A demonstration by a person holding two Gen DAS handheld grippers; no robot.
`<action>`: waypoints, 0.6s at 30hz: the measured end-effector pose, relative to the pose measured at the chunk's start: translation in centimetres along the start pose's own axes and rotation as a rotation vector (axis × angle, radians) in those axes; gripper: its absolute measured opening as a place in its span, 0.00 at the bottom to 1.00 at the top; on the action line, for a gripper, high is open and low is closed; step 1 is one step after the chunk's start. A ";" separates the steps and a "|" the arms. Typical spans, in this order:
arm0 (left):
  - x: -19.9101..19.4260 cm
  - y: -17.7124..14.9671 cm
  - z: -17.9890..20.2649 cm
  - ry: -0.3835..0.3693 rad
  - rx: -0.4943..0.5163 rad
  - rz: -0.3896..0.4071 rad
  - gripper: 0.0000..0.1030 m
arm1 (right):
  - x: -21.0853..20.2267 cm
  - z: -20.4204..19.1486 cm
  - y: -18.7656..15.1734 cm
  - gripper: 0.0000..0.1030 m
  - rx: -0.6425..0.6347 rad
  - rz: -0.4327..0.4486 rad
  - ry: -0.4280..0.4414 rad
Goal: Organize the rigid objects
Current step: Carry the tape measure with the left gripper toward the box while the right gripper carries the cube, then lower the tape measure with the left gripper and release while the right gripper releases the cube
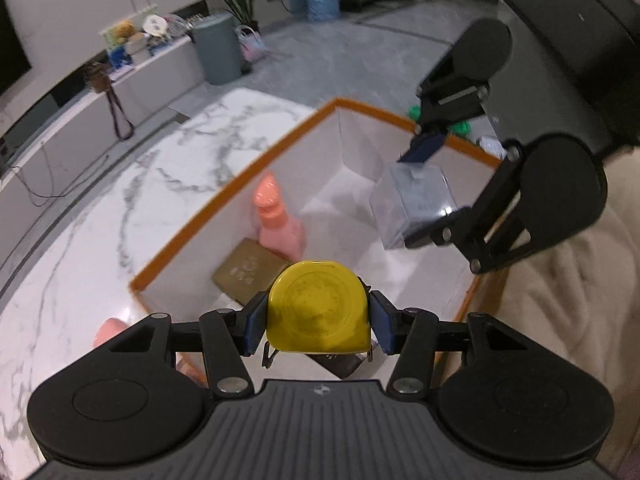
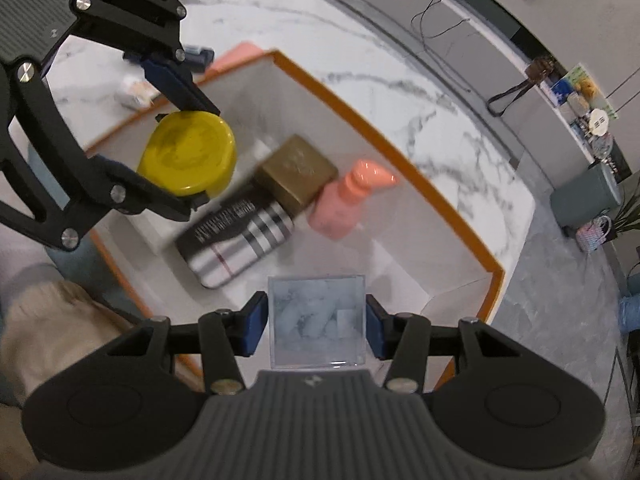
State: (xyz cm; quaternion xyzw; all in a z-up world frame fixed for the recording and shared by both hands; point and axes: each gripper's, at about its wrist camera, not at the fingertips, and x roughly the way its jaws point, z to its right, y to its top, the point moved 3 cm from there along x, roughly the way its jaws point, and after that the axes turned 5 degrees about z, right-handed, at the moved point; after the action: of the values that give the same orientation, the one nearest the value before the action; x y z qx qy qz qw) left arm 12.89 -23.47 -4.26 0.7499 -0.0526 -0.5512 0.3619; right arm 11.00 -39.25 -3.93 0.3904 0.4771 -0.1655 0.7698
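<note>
My left gripper (image 1: 318, 322) is shut on a yellow tape measure (image 1: 318, 306), held above the near side of an orange-rimmed white box (image 1: 240, 168). My right gripper (image 2: 316, 324) is shut on a clear plastic cube (image 2: 317, 322), also over the box. In the left wrist view the right gripper (image 1: 430, 190) hangs at the right with the clear cube (image 1: 414, 204). The right wrist view has the left gripper (image 2: 160, 136) at upper left, with the yellow tape measure (image 2: 188, 158). Inside the box (image 2: 404, 160) lie a pink pump bottle (image 2: 344, 204), a gold box (image 2: 298, 170) and a plaid-striped flat case (image 2: 236, 236).
The box rests on a white marble table (image 1: 100, 208). Small items (image 2: 136, 92) and a pink object (image 2: 240, 50) lie on the table beyond the box. A beige sleeve (image 1: 568, 300) is at the right. A low cabinet (image 1: 132, 80), a grey bin (image 1: 218, 48) and plants stand beyond.
</note>
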 end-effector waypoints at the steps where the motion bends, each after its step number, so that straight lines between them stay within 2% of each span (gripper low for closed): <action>1: 0.6 0.0 0.2 -0.002 0.021 -0.007 0.59 | 0.5 0.4 -0.3 0.49 -0.004 -0.004 0.009; 5: 3.2 0.0 0.8 -0.011 0.092 -0.045 0.59 | 2.8 1.5 -0.7 0.49 -0.076 -0.022 0.030; 12: 8.1 1.2 0.2 -0.089 0.170 -0.082 0.59 | 6.6 3.1 -0.4 0.49 -0.249 -0.034 0.104; 18: 10.6 1.5 -0.1 -0.154 0.225 -0.103 0.59 | 8.3 3.9 -0.3 0.49 -0.435 0.010 0.161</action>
State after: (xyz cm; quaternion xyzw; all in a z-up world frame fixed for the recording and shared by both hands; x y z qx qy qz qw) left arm 17.56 -29.66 -11.72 0.7430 -0.1030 -0.6156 0.2416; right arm 17.22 -41.45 -10.30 0.2295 0.5596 -0.0231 0.7961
